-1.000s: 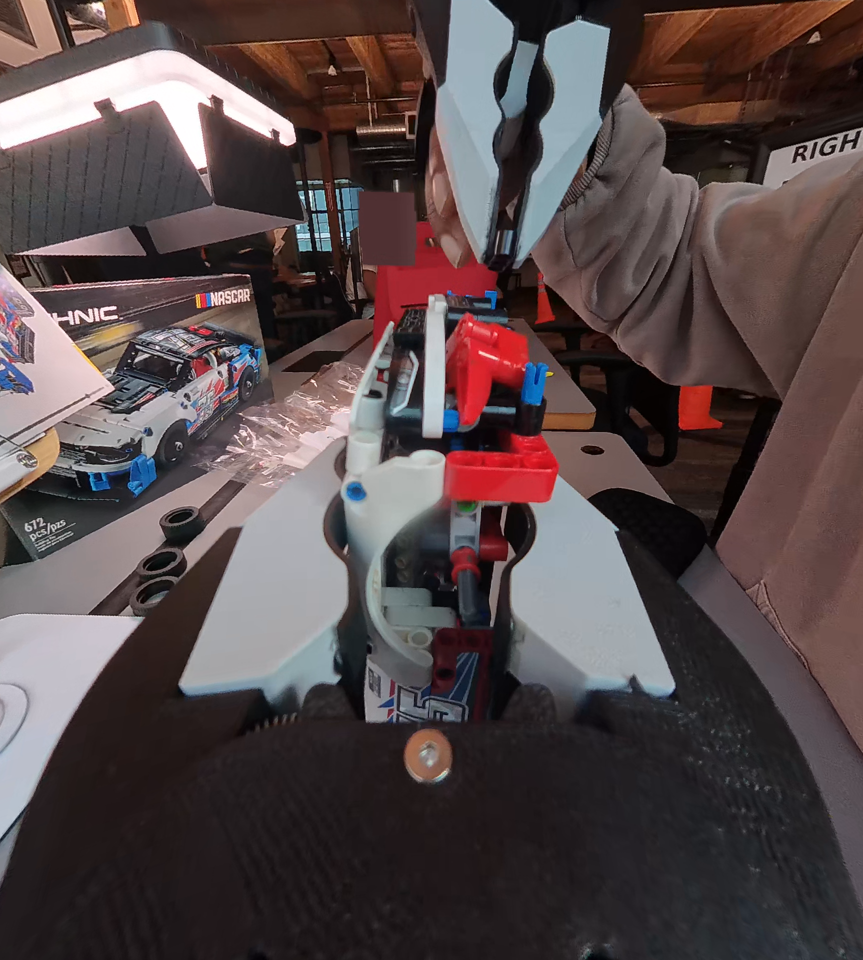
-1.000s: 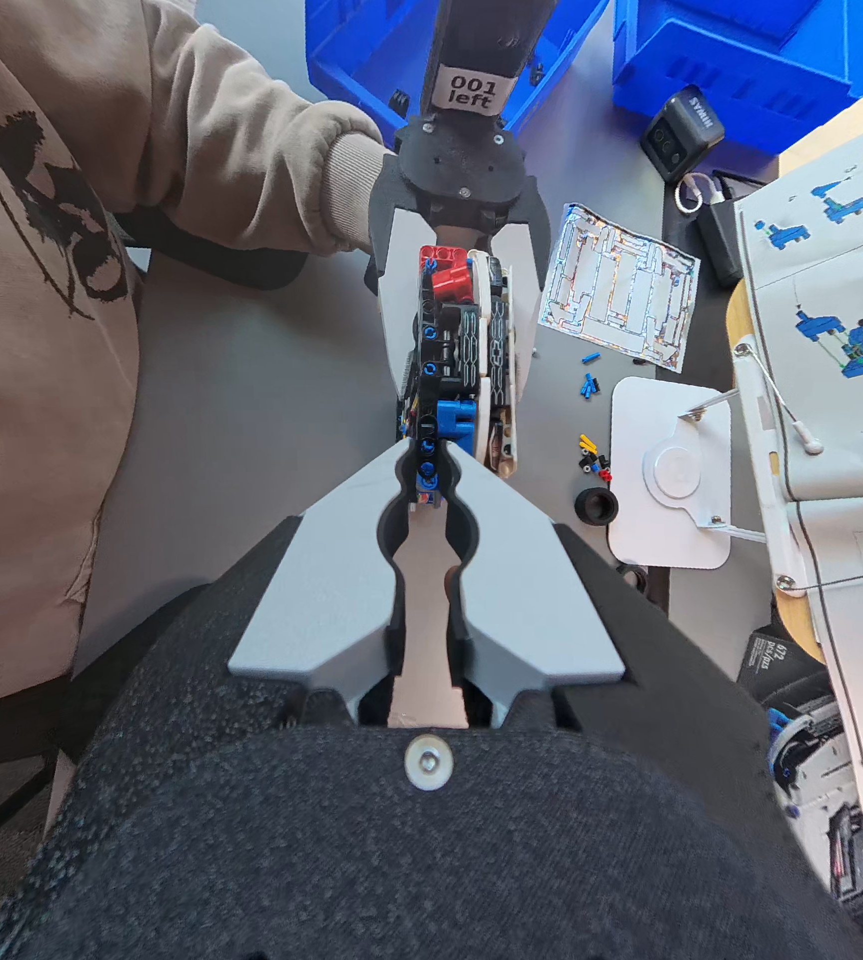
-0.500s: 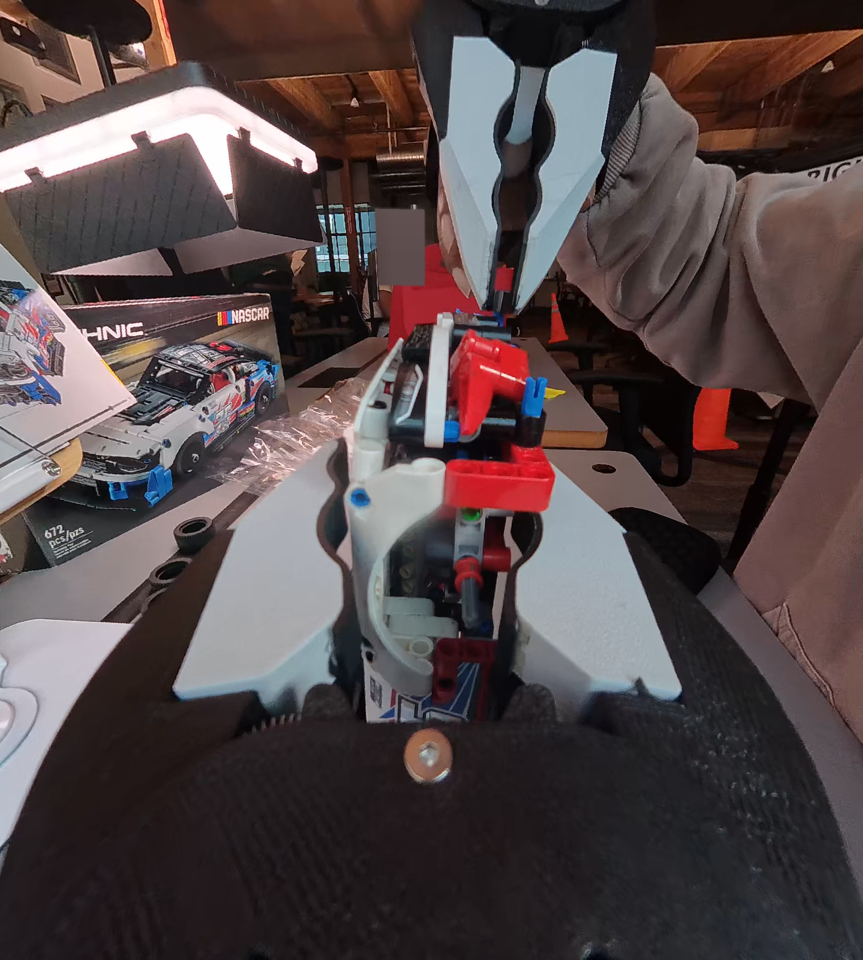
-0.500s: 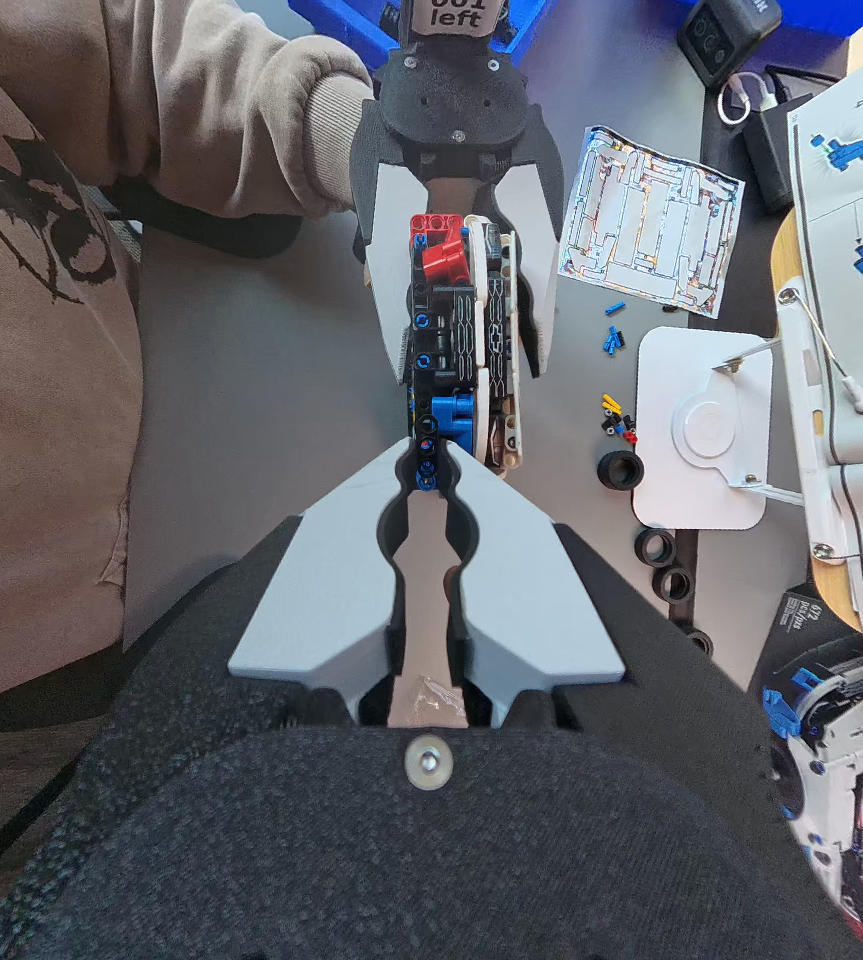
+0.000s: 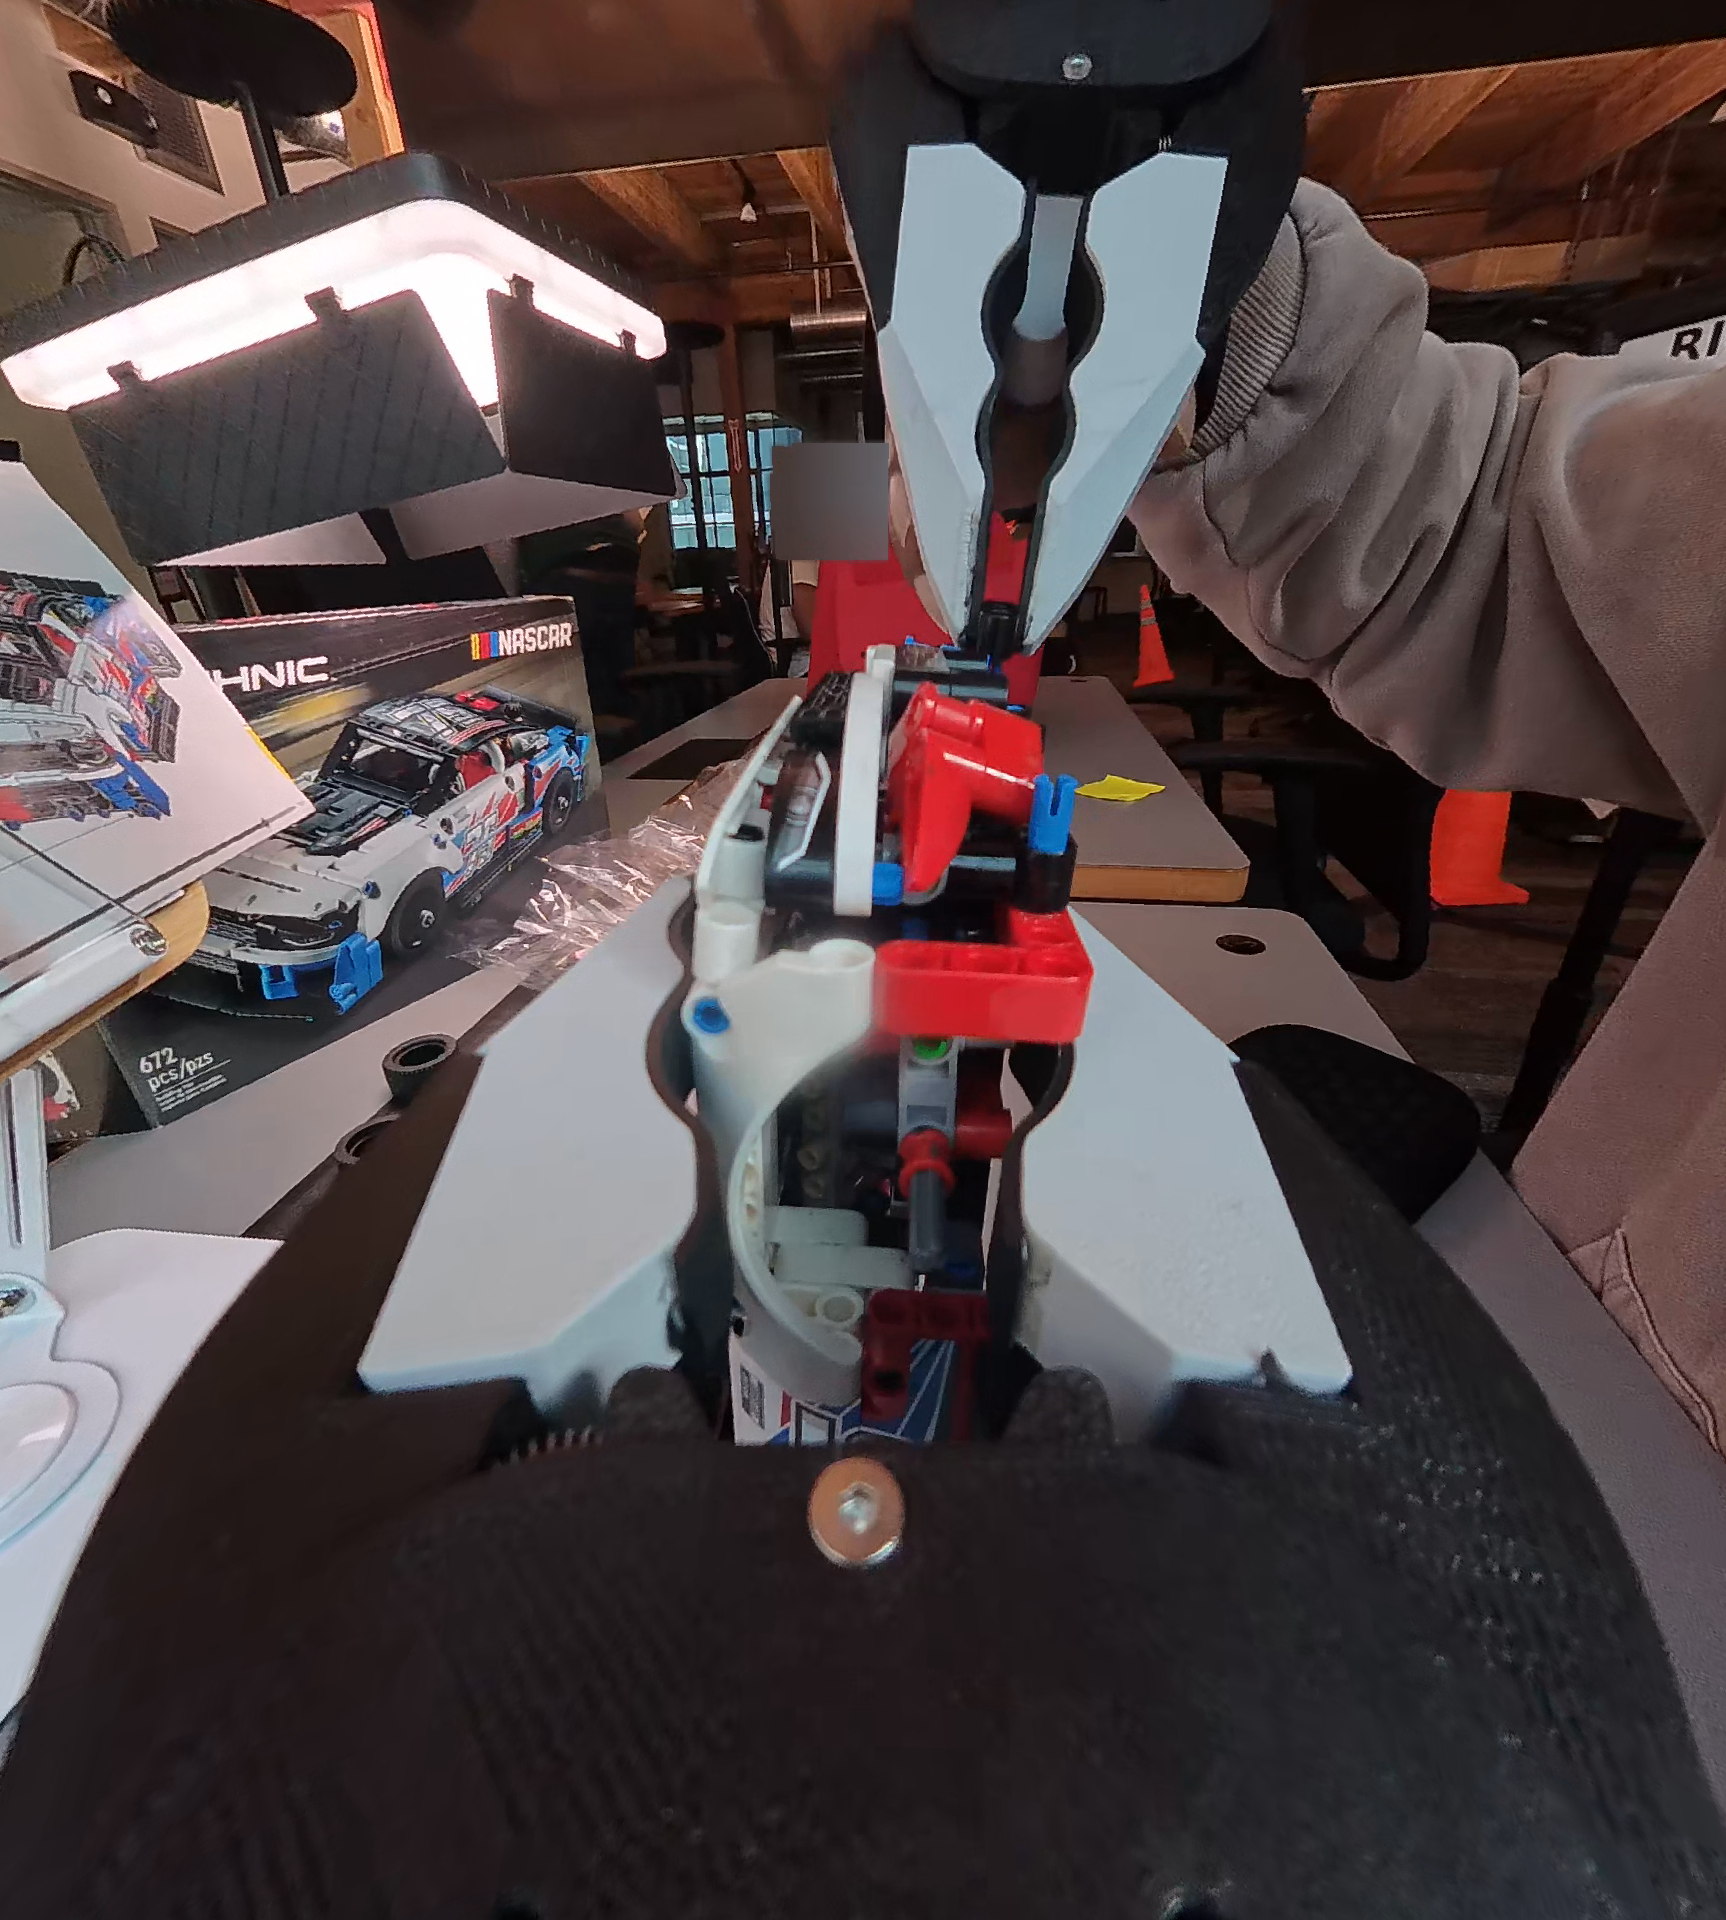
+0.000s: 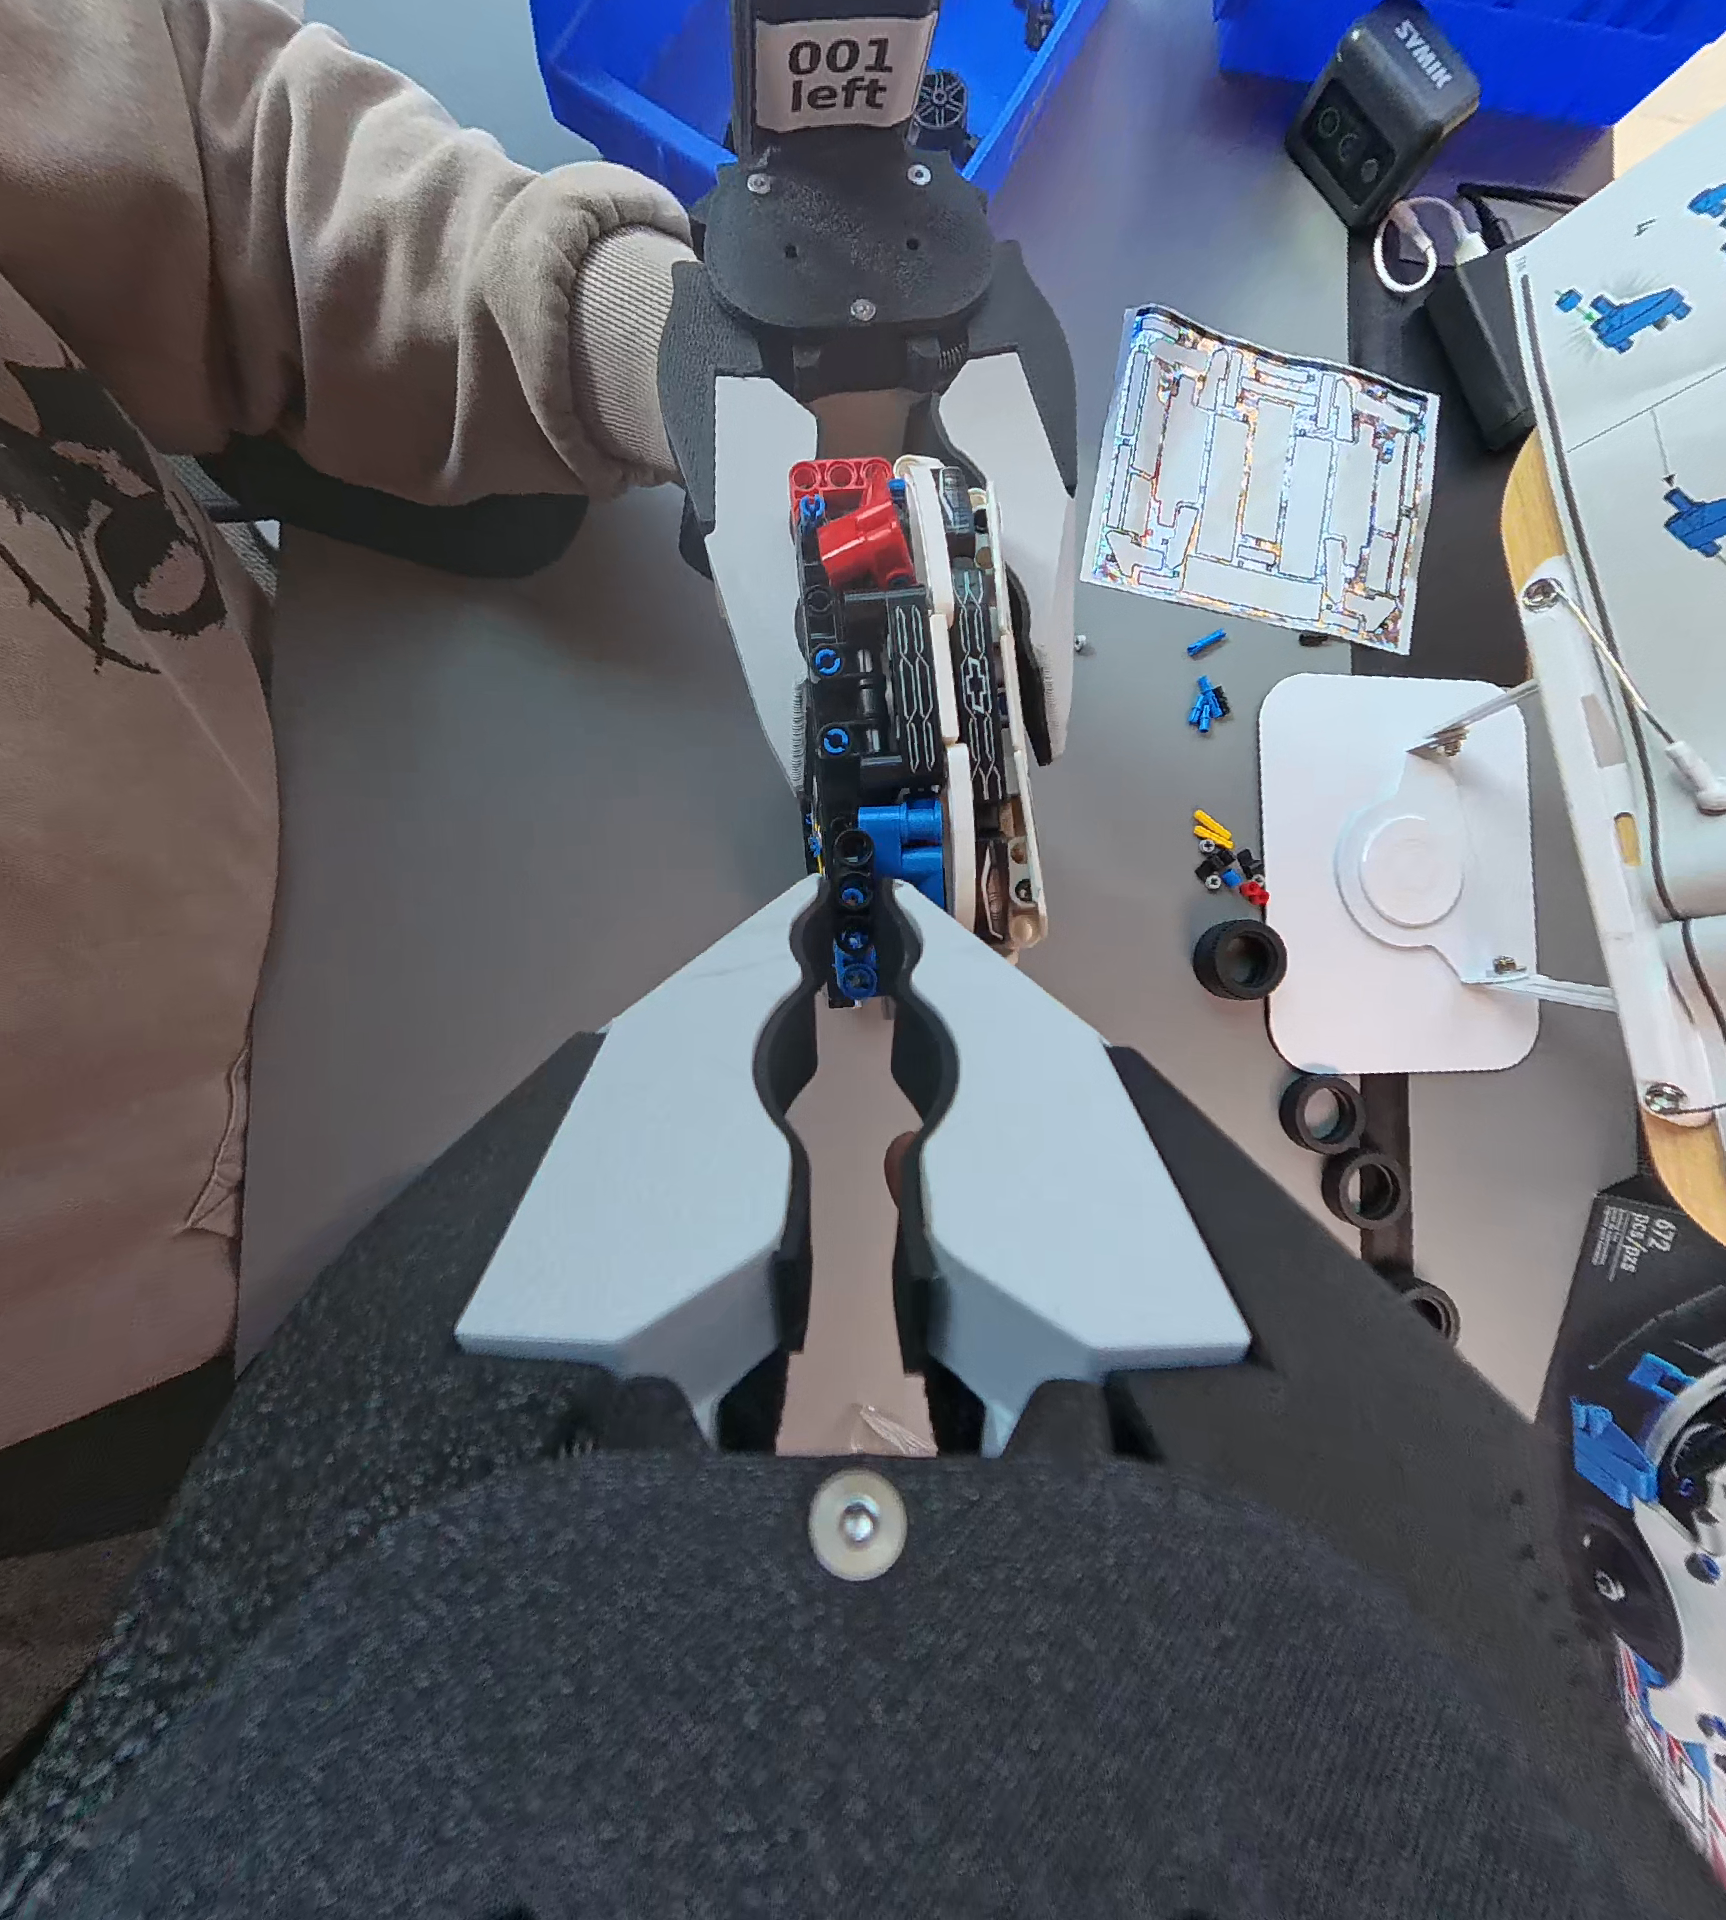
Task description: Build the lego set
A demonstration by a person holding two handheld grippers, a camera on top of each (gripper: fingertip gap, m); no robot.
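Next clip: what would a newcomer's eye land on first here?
The half-built lego car, red, white, black and blue, held up between both grippers above the grey table. The left gripper clamps its body; the right gripper pinches its black beam end. Beside it, loose black tyres and small pins.

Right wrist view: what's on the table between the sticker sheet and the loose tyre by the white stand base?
Between the sticker sheet and the tyre: small loose pins, blue ones above a yellow-black-red cluster.

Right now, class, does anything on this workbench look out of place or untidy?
Yes, mildly: small loose pins and black tyres lie scattered on the grey table beside the white stand base, outside the blue bins. The lego car assembly itself looks intact.
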